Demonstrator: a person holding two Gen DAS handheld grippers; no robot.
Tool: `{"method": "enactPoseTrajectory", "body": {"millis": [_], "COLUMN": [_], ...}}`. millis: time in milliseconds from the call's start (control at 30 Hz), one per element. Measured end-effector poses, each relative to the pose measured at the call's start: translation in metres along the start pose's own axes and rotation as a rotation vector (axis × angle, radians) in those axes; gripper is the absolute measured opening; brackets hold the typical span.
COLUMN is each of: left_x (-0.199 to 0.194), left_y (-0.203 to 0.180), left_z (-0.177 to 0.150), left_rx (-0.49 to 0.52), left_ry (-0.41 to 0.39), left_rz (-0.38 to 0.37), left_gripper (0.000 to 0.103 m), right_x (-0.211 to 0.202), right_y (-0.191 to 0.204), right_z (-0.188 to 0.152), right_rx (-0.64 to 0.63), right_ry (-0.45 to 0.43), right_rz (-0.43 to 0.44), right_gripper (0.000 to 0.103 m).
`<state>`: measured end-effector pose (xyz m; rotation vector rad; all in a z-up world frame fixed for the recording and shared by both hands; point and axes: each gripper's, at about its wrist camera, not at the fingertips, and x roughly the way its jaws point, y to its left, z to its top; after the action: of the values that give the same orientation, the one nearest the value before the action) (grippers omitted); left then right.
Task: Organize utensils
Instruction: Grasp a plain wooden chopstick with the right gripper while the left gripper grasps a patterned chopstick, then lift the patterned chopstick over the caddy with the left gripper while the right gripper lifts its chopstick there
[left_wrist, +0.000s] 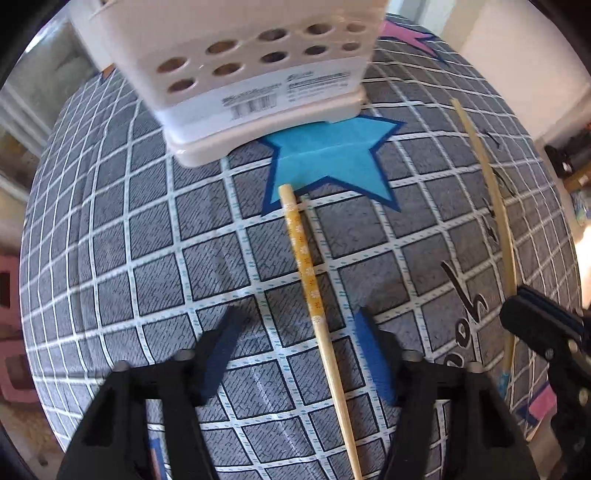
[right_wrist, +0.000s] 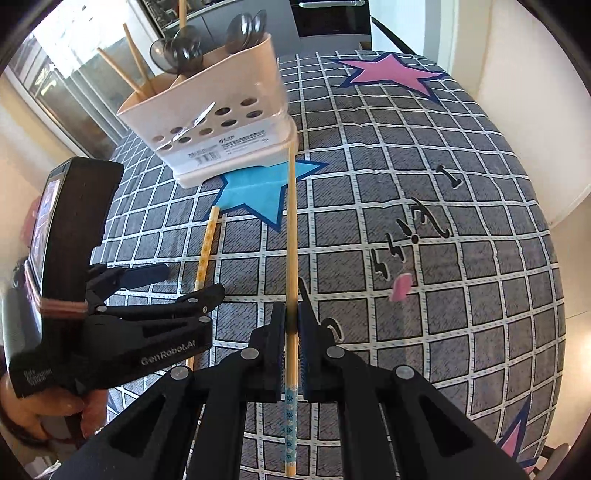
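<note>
A white utensil holder (left_wrist: 236, 74) (right_wrist: 218, 122) stands on a blue star on the checked cloth, with spoons (right_wrist: 184, 48) and chopsticks (right_wrist: 136, 62) in it. A chopstick with an orange patterned end (left_wrist: 314, 295) (right_wrist: 205, 254) lies on the cloth, pointing at the holder. My left gripper (left_wrist: 295, 343) (right_wrist: 177, 284) is open, its fingers on either side of this chopstick. My right gripper (right_wrist: 291, 325) (left_wrist: 532, 314) is shut on a chopstick with a blue patterned end (right_wrist: 291, 240) (left_wrist: 491, 206), held above the cloth with its tip near the holder's base.
The table is covered by a grey checked cloth (right_wrist: 443, 277) with a pink star (right_wrist: 388, 72) at the far side and black lettering (right_wrist: 413, 236) on the right. The table edge curves away on the right; windows and cabinets stand behind the holder.
</note>
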<state>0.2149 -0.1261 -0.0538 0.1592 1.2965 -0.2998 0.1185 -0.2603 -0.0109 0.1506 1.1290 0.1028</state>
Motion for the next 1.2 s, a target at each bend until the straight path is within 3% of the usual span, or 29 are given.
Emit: {"method": "enactPoseTrajectory", "body": {"millis": [67,100,267,467,700,1200], "left_x": [0.000,-0.001,-0.014,-0.044,-0.085,-0.143], "left_y": [-0.010,-0.011,-0.007,0.013,0.038,0.065], "left_z": [0.006,0.006,-0.017,-0.045,-0.065,-0.064], "left_rx": [0.036,0.042,0.026,-0.027,-0.074,-0.046], "left_ry": [-0.014,-0.024,-0.121,-0.292,-0.446,-0.629], "left_rz": [-0.026,-0.044,-0.114,-0.192,-0.182,-0.148], "left_gripper": [0.041,0.039,0.039,0.039,0.039,0.039], "right_x": [0.002,0.000,-0.003,-0.012,-0.026,-0.060], "right_y": [0.002,0.001,0.001,-0.001,0.000,0.021], "right_z": [0.000,0.000,-0.004,-0.008,-0.009,0.018], "right_rx": [0.006,0.011,0.019,0.048,0.075,0.047], "right_ry": [-0.006,-0.010,-0.027,-0.080,-0.151,-0.241], "right_rz": [0.004,0.008,0.014,0.033,0.058,0.080], "right_gripper": [0.007,0.007,0.007,0.007,0.007,0.007]}}
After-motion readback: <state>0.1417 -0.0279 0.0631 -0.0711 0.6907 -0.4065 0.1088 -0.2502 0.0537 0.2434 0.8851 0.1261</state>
